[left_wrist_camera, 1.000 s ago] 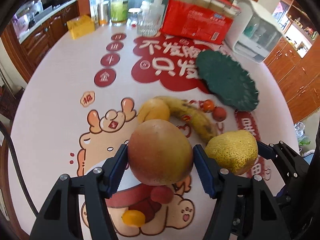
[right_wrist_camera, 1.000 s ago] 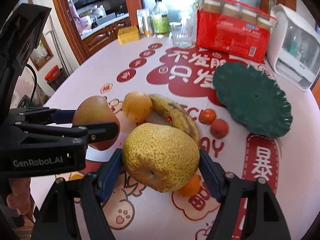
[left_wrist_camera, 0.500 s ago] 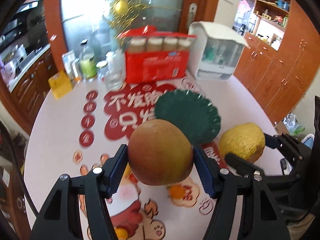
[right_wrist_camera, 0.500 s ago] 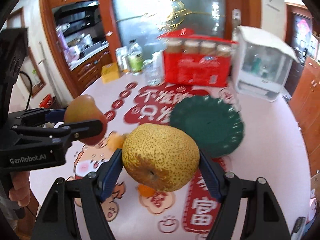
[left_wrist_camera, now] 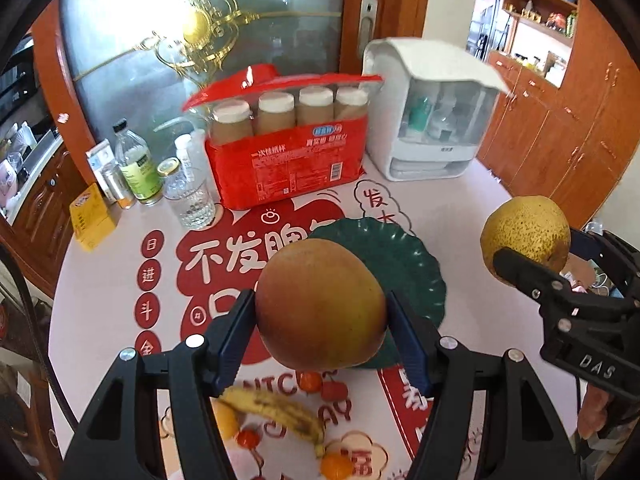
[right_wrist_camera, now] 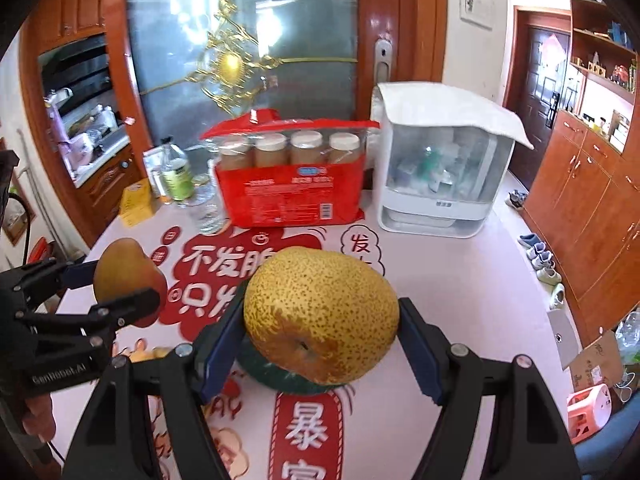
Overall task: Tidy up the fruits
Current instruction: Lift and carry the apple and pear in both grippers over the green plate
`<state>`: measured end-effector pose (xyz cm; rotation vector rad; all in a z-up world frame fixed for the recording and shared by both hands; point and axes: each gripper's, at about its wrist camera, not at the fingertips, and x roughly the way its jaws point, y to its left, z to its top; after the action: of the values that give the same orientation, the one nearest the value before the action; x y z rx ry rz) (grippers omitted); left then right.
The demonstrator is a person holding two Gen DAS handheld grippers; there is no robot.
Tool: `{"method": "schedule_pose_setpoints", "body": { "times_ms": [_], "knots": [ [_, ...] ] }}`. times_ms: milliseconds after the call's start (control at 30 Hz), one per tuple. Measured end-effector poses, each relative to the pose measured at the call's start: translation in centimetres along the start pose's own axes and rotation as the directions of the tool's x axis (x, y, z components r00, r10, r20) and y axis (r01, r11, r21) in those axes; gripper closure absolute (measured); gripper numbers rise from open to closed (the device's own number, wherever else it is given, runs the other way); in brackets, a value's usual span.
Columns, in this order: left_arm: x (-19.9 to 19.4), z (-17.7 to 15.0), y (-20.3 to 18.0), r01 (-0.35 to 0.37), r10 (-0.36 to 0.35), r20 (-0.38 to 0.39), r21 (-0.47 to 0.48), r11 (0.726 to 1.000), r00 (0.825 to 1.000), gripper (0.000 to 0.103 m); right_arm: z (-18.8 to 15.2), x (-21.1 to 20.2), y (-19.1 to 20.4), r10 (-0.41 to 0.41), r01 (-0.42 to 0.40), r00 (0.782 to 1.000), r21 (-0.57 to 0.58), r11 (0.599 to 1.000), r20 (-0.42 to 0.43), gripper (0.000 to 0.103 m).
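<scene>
My left gripper is shut on a red-orange mango and holds it in the air above the near edge of the dark green plate. My right gripper is shut on a speckled yellow pear, also raised, with the green plate mostly hidden beneath it. The pear shows at the right of the left wrist view; the mango shows at the left of the right wrist view. A banana, an orange and small red fruits lie on the table below.
At the back of the table stand a red pack of cups, a white box-shaped appliance, a glass, bottles and a yellow box. The table edge runs along the right, with wooden cabinets beyond.
Both grippers have lifted their fruit off the table and moved forward toward the green plate. The banana and small fruits now lie below and behind the left gripper.
</scene>
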<state>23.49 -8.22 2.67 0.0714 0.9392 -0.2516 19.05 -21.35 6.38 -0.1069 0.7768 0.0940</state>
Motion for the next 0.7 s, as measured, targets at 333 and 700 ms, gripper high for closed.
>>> {"method": "schedule_pose_setpoints", "body": {
  "times_ms": [333,700],
  "knots": [
    [12.3,-0.7,0.3,-0.023,0.02,-0.188,-0.015,1.0,0.982,0.039,-2.8,11.4,0.0,-0.003,0.009,0.979,0.028,1.0,-0.202,0.028],
    [19.5,-2.1,0.4,0.016,-0.024,-0.311,-0.025,1.0,0.95,0.039,-6.7,19.0,0.4,-0.008,0.018,0.935,0.023,1.0,-0.355,0.028]
  ]
}}
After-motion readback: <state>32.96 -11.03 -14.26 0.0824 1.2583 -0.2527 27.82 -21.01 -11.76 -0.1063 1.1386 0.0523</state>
